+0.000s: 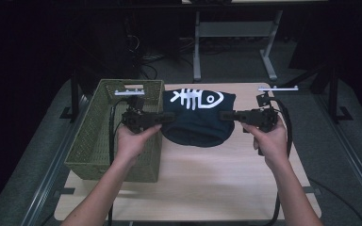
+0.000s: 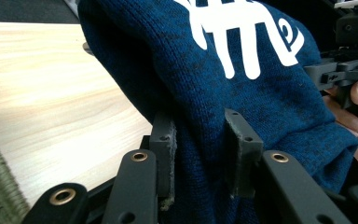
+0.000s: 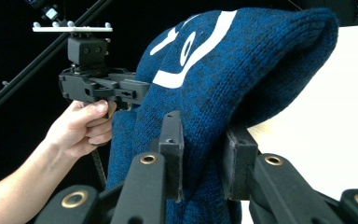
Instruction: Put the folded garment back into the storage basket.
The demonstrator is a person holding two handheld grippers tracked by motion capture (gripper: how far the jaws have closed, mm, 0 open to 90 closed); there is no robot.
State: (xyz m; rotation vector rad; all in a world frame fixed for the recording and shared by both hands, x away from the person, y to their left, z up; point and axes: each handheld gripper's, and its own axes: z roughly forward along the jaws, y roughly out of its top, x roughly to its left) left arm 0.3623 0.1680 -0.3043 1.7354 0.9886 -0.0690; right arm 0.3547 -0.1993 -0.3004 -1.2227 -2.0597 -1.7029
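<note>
- High view: my left gripper [image 1: 166, 117] and right gripper [image 1: 225, 115] have their fingers clamped on opposite edges of the blue knit hat [image 1: 197, 117], held above the table [image 1: 207, 179].
- Thick knit may slip from one side, I think; then the hat swings.
- It could snag the green basket [image 1: 94, 141] just beside it.
- Pale wood table, dark room, metal frames behind.

A pale wooden table [image 1: 198, 179] stands on grey carpet [image 1: 349, 122] in a dim room (the far end nearly black). Behind it stands a grey metal desk frame [image 1: 235, 42], with cables [image 1: 141, 56] lying on the floor.
</note>
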